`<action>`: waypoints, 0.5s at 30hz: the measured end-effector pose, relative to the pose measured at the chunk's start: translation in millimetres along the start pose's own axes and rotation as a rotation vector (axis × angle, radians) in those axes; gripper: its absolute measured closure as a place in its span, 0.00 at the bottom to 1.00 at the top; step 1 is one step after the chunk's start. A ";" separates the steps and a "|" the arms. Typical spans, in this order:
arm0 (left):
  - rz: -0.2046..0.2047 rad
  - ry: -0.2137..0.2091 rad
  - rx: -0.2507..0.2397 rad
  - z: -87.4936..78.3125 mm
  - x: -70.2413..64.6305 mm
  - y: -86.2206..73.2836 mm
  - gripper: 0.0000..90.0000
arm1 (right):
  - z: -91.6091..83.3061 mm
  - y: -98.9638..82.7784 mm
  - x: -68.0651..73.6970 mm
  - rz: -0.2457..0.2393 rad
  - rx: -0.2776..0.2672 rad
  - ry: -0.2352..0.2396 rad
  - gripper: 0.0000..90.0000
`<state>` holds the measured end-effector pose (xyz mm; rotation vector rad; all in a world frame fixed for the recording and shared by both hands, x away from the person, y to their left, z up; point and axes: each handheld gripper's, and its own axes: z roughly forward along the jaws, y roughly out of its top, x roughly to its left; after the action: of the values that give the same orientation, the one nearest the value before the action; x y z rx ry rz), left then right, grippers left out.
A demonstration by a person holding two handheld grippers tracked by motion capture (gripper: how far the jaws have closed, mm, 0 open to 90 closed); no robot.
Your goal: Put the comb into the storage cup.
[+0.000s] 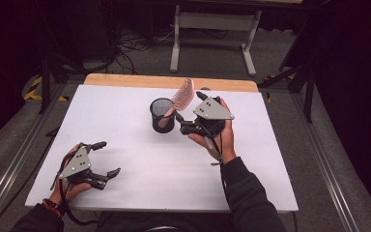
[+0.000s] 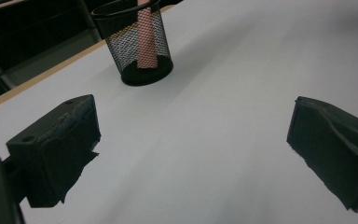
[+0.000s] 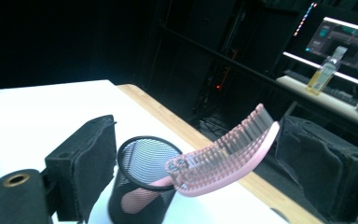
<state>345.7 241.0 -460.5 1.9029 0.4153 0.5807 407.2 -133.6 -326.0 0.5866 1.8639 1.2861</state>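
While the pink brush [image 1: 182, 95] is sitting handle-down in the black mesh cup [image 1: 163, 115], its bristle head is leaning out over the rim toward the right gripper [image 1: 186, 124]. That gripper's jaws are standing apart with the cup and brush head between them in its own view, not clamping anything, though the far jaw looks right beside the brush tip. Over at the near left of the white table [image 1: 140, 164], the left gripper [image 1: 105, 158] is resting low, jaws spread wide, well apart from the cup.
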 end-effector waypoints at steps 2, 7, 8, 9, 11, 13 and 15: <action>-0.005 -0.001 -0.002 0.9 -0.1 0.1 0.04 | -6.4 0.2 0.8 -0.004 -0.013 0.002 0.15; -0.005 -0.002 -0.007 0.2 0.0 0.8 0.04 | -13.2 -1.4 2.5 -0.015 -0.010 0.000 0.15; -0.001 -0.002 -0.003 0.4 -0.7 0.5 0.04 | -15.4 -2.0 2.5 -0.017 -0.013 -0.001 0.15; 0.001 -0.007 0.000 0.2 -1.1 0.6 0.03 | -18.1 -3.1 2.6 -0.017 -0.019 0.001 0.15; 0.000 -0.001 -0.008 -1.0 -1.1 1.4 0.03 | -20.7 -3.9 2.7 -0.018 -0.010 -0.002 0.15; -0.005 0.002 -0.009 -1.4 -0.3 1.3 0.04 | -24.6 -4.7 2.6 -0.026 -0.012 0.001 0.15; 0.001 -0.001 -0.002 -1.7 -1.0 1.1 0.04 | -27.8 -7.3 2.5 -0.022 -0.013 0.003 0.15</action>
<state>343.9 241.2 -459.1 1.9016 0.4132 0.5801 383.7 -150.1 -328.5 0.5560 1.8581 1.2854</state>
